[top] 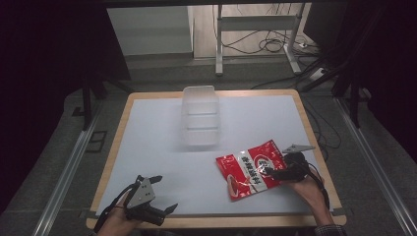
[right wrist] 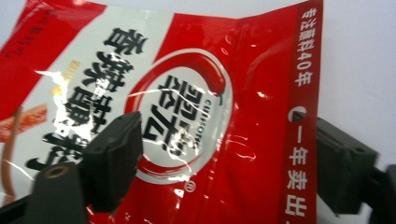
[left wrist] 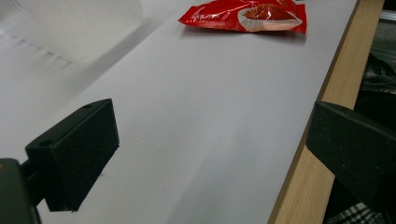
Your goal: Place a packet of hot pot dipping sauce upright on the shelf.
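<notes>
My right tongs (top: 270, 171) straddle the glossy red foil sachet (top: 251, 168) near the bench's (top: 157, 132) right edge, unclenched; I should close squarely. Left tongs (top: 160, 194) idle, released.

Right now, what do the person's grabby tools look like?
Each is black. The left gripper carries a grey three-cornered plate with small holes, and so does the right gripper. Jaws are blocky black pads. A dark cable trails by the right wrist, beside a plaid cuff.
</notes>
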